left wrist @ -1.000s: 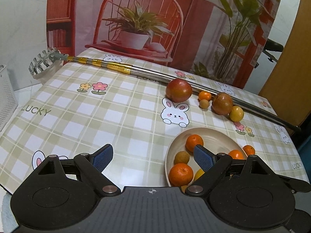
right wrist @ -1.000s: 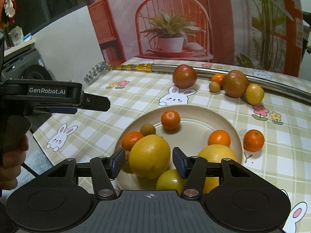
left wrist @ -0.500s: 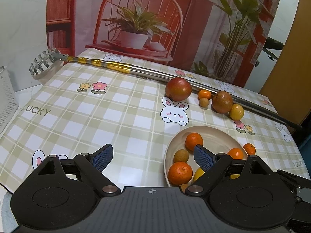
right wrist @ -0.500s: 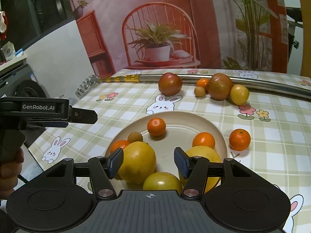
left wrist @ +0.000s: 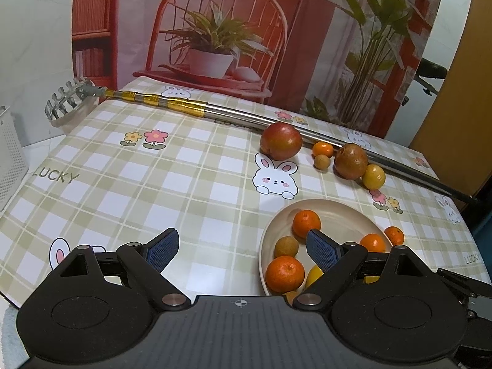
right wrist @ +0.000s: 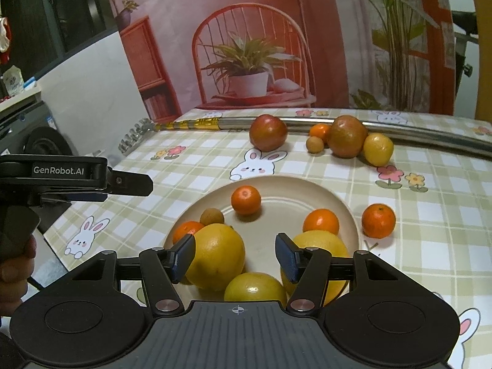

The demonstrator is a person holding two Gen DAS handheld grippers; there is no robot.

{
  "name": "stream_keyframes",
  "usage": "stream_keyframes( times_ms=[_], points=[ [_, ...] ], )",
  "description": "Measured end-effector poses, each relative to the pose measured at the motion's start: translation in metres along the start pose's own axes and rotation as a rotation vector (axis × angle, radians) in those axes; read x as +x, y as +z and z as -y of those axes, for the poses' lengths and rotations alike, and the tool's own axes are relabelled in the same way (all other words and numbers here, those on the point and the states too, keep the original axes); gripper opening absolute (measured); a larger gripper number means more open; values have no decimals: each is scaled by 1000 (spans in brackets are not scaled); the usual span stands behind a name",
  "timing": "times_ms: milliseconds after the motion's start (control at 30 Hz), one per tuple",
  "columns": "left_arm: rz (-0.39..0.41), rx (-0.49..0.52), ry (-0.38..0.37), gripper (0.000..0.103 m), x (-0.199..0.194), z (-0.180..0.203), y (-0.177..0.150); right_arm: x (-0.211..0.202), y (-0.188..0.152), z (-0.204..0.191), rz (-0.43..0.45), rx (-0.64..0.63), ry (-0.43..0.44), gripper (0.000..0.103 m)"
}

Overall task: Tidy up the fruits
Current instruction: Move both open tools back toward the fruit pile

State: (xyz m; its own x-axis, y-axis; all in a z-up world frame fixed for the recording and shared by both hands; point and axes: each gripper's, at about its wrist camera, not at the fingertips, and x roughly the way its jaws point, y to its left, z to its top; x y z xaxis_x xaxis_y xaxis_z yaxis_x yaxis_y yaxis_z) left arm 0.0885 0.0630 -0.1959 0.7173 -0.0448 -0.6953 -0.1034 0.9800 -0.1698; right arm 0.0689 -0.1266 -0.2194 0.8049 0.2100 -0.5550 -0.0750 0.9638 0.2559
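Note:
A beige plate [right wrist: 286,184] holds three large yellow citrus fruits [right wrist: 215,255], small oranges [right wrist: 246,200] and a brown longan [right wrist: 211,216]. My right gripper [right wrist: 235,259] hovers open over the plate's near side, nothing between its fingers. One orange [right wrist: 378,220] lies on the cloth just right of the plate. Farther back sit two red-brown fruits [right wrist: 268,132], a lemon [right wrist: 378,149], a small orange [right wrist: 319,130] and a longan [right wrist: 314,144]. My left gripper [left wrist: 241,250] stands open and empty at the plate's [left wrist: 338,209] left rim; it also shows at the right wrist view's left edge.
A long metal pole [left wrist: 233,113] with a claw head [left wrist: 66,101] lies across the back of the checked tablecloth. A white perforated bin [left wrist: 9,150] stands off the table's left. A hand [right wrist: 15,264] holds the left gripper's handle. A printed backdrop closes the far side.
My right gripper has drawn back and up from the plate, leaving the large yellow fruit that sat between its fingers lying on the plate. The left gripper barely moved.

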Motion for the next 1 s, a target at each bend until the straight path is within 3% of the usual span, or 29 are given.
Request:
stream_keyframes(
  times_ms=[400, 800, 1000],
  points=[
    [54, 64, -13, 91, -7, 5, 30, -20, 33, 28, 107, -22, -34, 57],
    [86, 218, -74, 90, 6, 35, 74, -25, 79, 88, 210, -20, -143, 59],
    [37, 243, -127, 72, 39, 53, 85, -14, 81, 119, 207, 20, -175, 59]
  ],
)
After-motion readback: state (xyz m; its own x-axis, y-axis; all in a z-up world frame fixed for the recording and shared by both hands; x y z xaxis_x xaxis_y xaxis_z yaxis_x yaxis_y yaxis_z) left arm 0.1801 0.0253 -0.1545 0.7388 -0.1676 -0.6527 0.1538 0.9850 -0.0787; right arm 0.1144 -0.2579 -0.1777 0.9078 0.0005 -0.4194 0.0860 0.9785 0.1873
